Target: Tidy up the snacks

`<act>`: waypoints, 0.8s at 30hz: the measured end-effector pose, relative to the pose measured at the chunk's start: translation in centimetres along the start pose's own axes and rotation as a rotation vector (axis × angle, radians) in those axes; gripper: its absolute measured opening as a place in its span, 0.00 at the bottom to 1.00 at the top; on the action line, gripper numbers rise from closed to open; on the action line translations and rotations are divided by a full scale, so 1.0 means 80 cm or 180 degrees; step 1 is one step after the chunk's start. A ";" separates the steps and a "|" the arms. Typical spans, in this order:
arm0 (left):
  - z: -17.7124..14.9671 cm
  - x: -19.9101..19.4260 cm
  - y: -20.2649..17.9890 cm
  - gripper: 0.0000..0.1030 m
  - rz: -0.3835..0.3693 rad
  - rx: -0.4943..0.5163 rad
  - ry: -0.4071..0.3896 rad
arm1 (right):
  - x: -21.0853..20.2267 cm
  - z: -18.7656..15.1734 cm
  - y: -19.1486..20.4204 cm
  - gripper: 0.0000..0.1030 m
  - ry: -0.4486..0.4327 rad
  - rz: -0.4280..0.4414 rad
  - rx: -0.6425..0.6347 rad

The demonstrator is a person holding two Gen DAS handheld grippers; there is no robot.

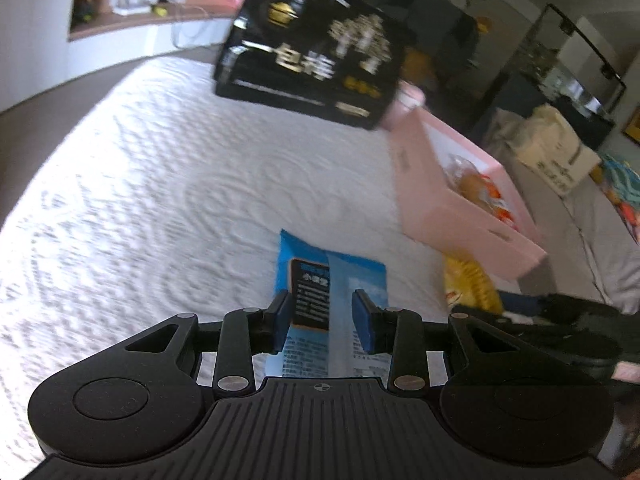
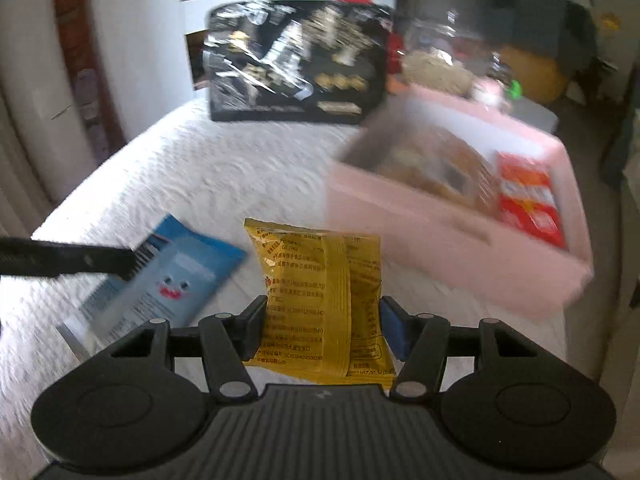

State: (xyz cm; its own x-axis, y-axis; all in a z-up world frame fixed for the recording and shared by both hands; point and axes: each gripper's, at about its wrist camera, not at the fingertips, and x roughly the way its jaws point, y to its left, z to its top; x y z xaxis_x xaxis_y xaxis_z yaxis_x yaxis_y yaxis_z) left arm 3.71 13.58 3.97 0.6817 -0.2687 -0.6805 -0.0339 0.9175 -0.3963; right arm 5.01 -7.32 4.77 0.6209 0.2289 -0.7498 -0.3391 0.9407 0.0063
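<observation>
Blue packet [image 1: 320,280] between parted left claw [image 1: 323,320]; yellow packet [image 2: 320,300] between parted right claw [image 2: 322,328].

Glossy foil yellow packet [image 2: 320,300]; textured quilted white cloth [image 1: 160,200]; matt pink box [image 2: 420,232].

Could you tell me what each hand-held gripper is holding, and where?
Neither visibly grips: the left hand-held gripper straddles the blue packet, the right hand-held gripper the yellow packet; contact unclear.
</observation>
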 end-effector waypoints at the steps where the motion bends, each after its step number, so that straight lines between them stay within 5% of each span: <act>1: -0.001 0.002 -0.006 0.36 -0.0033 0.0029 0.0033 | 0.000 -0.008 -0.006 0.58 -0.0002 -0.0040 0.0024; 9: -0.012 0.003 -0.040 0.37 -0.0369 0.0105 0.0215 | -0.025 -0.036 -0.022 0.61 -0.0184 0.0030 0.0092; 15: -0.009 -0.021 -0.029 0.37 0.0286 0.0023 -0.0143 | -0.066 -0.031 -0.003 0.73 -0.0531 0.0171 0.0169; 20: -0.009 -0.040 -0.012 0.37 0.0540 -0.0060 -0.0335 | -0.044 -0.016 0.042 0.73 -0.0114 0.0652 0.0155; 24: -0.014 -0.049 -0.012 0.37 0.0834 0.0160 -0.0457 | -0.004 0.002 0.072 0.73 0.0293 0.0674 0.0251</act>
State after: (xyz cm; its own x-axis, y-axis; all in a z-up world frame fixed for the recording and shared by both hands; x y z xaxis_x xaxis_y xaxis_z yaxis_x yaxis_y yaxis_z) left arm 0.25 13.46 6.36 0.7510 0.0200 -0.6600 -0.1885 0.9644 -0.1854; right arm 2.95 -1.93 5.14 0.4735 0.4025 -0.7834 -0.3963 0.8917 0.2186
